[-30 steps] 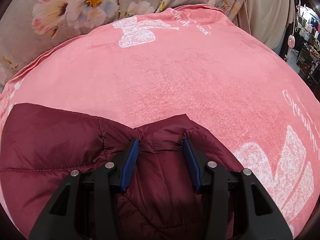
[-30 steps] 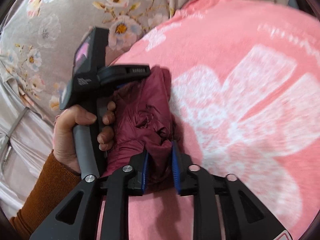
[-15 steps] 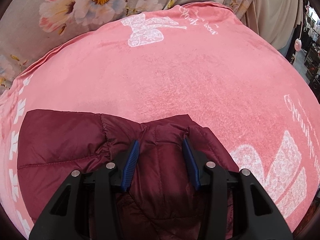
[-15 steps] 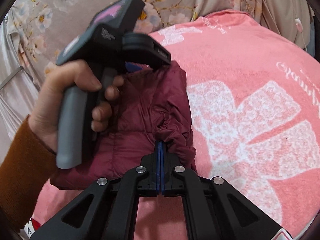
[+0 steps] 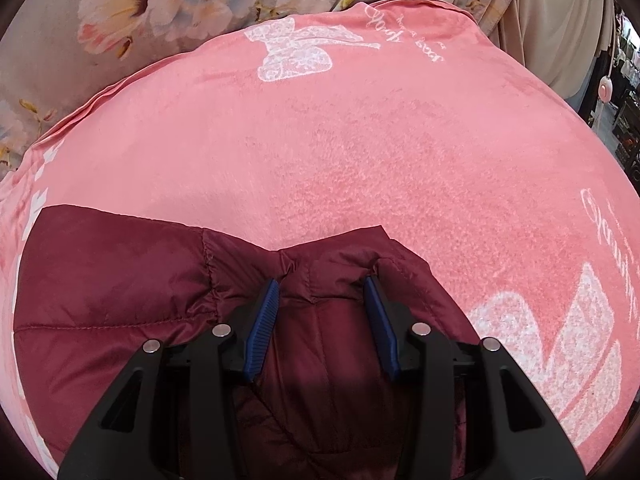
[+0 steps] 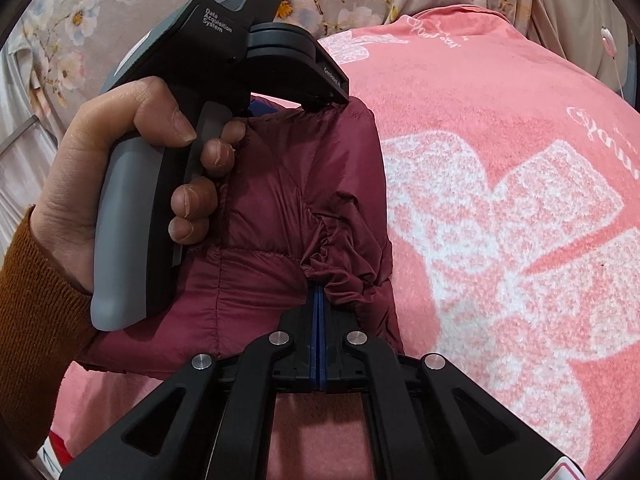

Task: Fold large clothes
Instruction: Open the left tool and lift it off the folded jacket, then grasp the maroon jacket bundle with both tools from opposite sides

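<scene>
While the left wrist view looks down its own fingers, the left gripper (image 5: pixel 320 300) stands half apart, pads pressing a thick bunch of the maroon jacket (image 5: pixel 120 300) to anchor it on the pink blanket (image 5: pixel 360 140), which lies bare ahead. From the right wrist view, the right gripper (image 6: pixel 319 304) is clamped together on a gathered fold near the jacket's right edge, bare blanket beside it.

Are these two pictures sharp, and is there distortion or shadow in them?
Left wrist view: sharp, but the fisheye bulges the pink blanket into a dome, corners black; a shadow lies on the maroon jacket between the pads. Right wrist view: also sharp, evenly lit, the same curved edges.
</scene>
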Available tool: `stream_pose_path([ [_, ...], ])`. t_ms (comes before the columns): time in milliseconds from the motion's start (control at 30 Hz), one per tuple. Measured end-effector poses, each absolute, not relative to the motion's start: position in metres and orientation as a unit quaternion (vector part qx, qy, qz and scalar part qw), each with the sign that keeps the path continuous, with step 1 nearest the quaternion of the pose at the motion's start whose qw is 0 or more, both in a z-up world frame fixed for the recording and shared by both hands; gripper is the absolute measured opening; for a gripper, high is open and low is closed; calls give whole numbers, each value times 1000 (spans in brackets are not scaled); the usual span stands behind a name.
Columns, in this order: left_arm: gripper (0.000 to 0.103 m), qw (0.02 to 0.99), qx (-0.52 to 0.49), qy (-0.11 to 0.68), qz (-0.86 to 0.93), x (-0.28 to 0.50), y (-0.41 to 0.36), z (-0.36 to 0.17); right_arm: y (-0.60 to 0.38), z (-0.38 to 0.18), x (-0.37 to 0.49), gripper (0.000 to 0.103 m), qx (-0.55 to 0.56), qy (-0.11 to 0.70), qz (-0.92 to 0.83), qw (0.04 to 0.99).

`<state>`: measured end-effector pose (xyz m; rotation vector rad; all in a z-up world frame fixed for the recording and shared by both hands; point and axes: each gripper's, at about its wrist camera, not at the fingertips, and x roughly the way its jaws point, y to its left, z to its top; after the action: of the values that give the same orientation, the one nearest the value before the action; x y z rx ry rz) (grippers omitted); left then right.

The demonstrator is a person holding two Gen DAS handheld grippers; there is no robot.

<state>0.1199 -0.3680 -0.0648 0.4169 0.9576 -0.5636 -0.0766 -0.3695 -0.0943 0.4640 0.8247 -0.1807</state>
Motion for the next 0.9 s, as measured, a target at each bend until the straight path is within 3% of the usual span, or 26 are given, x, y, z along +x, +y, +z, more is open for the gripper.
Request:
stream_pose_path([
  [300, 44, 835, 188, 439, -273, 122, -364, -67, -372, -97, -74, 0, 227, 393, -85, 887],
  [433, 44, 839, 126, 443, -289, 125, -334, -35, -375, -97, -76, 0, 233, 393, -78, 886],
  [500, 53, 851, 112, 428, -281, 122, -311, -11, -377, -96, -76, 0, 235, 395, -73, 885],
  [567, 70, 861, 101, 421, -268, 119, -279, 6, -380, -91, -76, 0, 237, 400, -72, 882],
  [600, 70, 864, 94, 424, -257, 120, -256, 10, -380, -87, -77, 3, 240, 403, -71, 880],
  [767, 70, 854, 51, 469, -222, 118, -161, -10, -389, -48, -80, 45, 269, 367, -54, 889],
  [900, 71, 826, -26, 511, -238, 113, -119, -34, -396, -29, -61, 58, 242, 352, -92, 899],
])
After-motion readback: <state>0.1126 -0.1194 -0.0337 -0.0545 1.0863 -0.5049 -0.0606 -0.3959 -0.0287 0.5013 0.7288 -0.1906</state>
